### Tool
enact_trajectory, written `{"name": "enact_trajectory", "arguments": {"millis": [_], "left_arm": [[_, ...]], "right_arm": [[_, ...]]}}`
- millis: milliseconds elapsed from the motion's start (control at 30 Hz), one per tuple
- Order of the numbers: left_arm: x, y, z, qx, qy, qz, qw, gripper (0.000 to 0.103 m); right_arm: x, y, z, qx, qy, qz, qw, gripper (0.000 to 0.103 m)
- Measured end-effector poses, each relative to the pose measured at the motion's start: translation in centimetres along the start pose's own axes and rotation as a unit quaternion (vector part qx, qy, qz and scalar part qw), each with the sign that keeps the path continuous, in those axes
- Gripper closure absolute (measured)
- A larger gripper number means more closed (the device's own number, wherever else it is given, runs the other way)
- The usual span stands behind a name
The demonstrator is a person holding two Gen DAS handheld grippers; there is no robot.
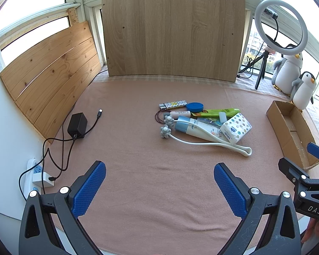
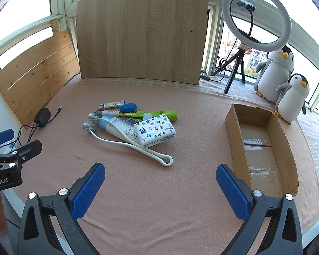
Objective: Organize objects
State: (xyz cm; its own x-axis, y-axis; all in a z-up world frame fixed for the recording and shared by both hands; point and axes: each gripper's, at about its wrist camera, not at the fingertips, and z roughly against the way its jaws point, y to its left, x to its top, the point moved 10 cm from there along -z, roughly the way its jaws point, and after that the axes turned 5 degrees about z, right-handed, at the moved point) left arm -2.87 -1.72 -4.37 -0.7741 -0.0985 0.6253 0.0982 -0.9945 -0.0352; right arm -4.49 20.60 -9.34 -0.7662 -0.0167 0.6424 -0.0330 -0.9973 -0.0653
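Toiletries (image 2: 136,125) are piled mid-cloth, a tissue pack (image 2: 155,130) partly hiding the white tube (image 2: 121,128). A cardboard box (image 2: 284,140) is seen at 3 o'clock, apart. Both the left gripper (image 1: 159,189) and right gripper (image 2: 160,189) are held wide open, empty, their bases cut off.

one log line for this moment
left gripper: open, empty | right gripper: open, empty | brown cardboard box: empty | star-patterned tissue pack: in pile

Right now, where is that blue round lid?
The blue lid lies at the far side of the pile in mid-table, beside the patterned lighter and touching the green tube; the left view shows the same.
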Motion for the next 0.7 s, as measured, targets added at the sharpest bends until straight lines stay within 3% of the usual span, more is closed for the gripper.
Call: {"name": "enact_trajectory", "arguments": {"millis": [700], "left_arm": [[0.6, 0.1, -1.4, 0.000, 0.008, 0.000, 1.0000, 0.000]], "right_arm": [[0.4, -0.1, -1.1, 0.001, 0.007, -0.001, 1.000, 0.000]]}}
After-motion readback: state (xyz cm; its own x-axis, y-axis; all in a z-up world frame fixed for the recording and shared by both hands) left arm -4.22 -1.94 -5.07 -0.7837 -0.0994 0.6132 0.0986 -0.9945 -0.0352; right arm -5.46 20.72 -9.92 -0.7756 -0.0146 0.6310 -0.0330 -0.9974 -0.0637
